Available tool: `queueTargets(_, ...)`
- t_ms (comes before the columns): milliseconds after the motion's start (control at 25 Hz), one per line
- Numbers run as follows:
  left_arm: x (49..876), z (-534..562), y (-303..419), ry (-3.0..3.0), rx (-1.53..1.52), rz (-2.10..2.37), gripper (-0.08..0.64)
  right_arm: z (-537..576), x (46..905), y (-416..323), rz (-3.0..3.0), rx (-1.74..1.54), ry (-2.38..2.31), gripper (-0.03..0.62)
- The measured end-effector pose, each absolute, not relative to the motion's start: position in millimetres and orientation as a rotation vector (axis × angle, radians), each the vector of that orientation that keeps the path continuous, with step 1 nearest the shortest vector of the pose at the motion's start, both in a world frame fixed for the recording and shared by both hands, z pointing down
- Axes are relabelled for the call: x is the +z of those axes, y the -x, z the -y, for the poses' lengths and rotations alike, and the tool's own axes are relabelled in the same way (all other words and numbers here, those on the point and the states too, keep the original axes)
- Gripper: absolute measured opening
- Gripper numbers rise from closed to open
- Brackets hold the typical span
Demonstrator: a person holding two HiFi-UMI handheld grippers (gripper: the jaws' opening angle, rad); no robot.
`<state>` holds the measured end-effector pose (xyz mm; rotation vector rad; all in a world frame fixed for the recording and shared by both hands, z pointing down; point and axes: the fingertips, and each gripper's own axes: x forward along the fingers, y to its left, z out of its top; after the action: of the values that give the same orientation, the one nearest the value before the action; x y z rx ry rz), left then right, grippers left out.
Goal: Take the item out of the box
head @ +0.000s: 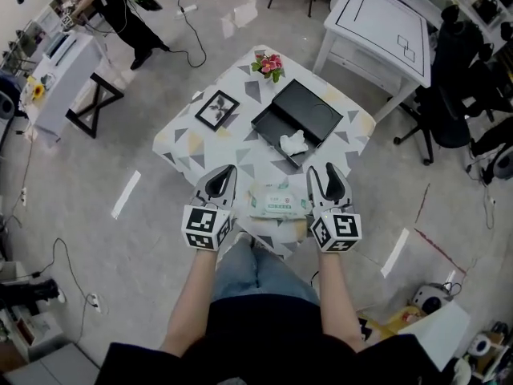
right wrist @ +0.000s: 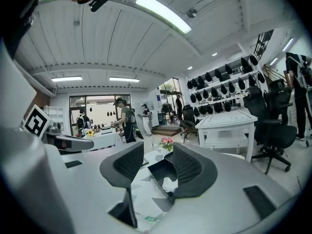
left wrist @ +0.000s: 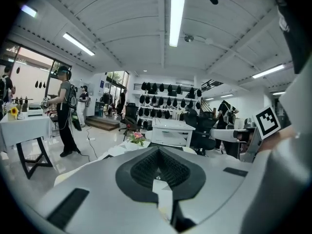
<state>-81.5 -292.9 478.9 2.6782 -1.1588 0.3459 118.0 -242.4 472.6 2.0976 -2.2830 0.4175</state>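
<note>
Head view: crumpled white item [head: 293, 143] in black box [head: 309, 107] (left gripper [head: 227, 170] fingers together, right gripper [head: 324, 169] fingers apart)

- Ahead of the right gripper [head: 329, 181], the white item [head: 293, 143] in the black box [head: 298, 111] is too small to identify. In the right gripper view, that gripper's right jaw covers part of the item and of the box.
- In the left gripper view, the left gripper [left wrist: 157, 172] hides nearly all of the table [head: 180, 147] behind its own body. Only the flowers [left wrist: 137, 137] peek over it.
- Between the grippers, the print on the wipes pack [head: 276, 201] is unreadable.
- Ahead of the left gripper, the framed picture [head: 216, 109] shows a motif too small to make out.
</note>
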Motion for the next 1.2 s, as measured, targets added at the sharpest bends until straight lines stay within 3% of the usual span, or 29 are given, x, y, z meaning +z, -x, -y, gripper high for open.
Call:
queueTargets(640,491.0,363.4,-6.1,-2.803,0.401,0.84,0.02,291.9,495.9,-146.6,2.122,0.51,-2.128,0.172)
queueTargets(1200,580.4,434.5,-59.5,-2.728,0.547,0.718,0.02,383.4,625.2,-139.7,1.934,0.672,-1.499,0.172)
